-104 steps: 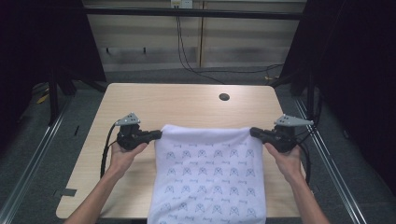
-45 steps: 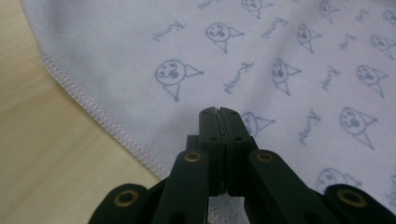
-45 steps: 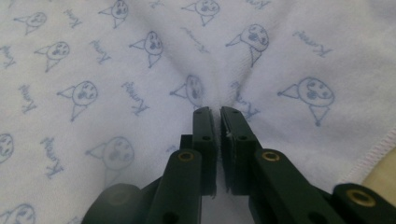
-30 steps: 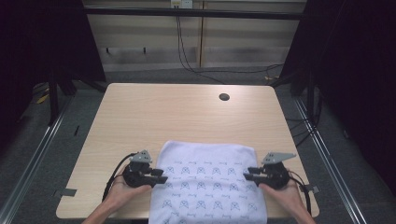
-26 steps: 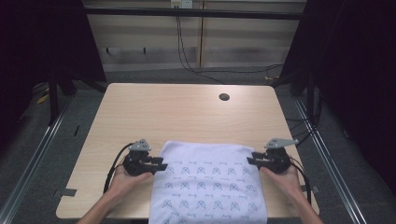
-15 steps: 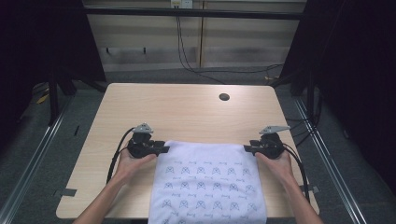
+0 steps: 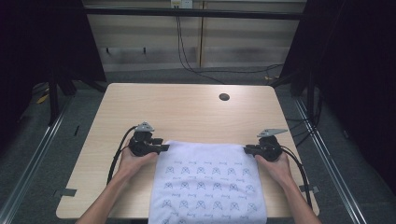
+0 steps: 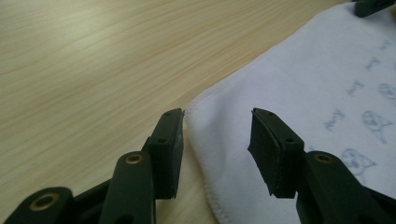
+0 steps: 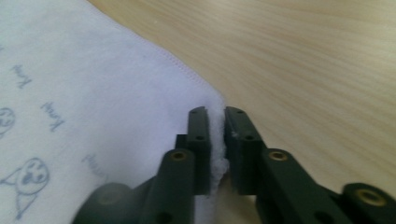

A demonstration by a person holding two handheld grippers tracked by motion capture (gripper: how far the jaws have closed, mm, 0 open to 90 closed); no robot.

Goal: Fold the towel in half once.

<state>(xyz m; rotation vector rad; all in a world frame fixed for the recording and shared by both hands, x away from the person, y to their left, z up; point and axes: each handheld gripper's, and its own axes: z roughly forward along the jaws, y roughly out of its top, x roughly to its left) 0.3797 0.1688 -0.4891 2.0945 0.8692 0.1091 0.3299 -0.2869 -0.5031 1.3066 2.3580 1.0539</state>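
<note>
In the high view, the left gripper [image 7: 161, 148] sits in the lower left part of the frame, at the far left corner of the white towel [image 7: 208, 182]. The towel lies flat on the wooden table [image 7: 187, 112], in the lower middle of the frame, and its near edge hangs over the table's front edge. In the left gripper view, the jaws stand clearly apart. They have just been opening, and the corner of the towel [image 8: 205, 121] lies between them on the table, but the pads do not press on it. So this corner is free now.

On the right side of the high view, the right gripper [image 7: 247, 149] is at the other far corner. In the right gripper view, its jaws have just been closing and now they pinch the towel corner [image 9: 215, 140], with a thin strip of cloth between the pads.

The step in hand seems to be laying out or folding the towel by its far corners. To do it well, the person should probably bring both hands to the same state before moving, otherwise the cloth will be pulled on one side and will wrinkle. The left jaws should close low, around the hem, so that they take only the corner. Both hands should then move evenly and keep the far edge straight.
</note>
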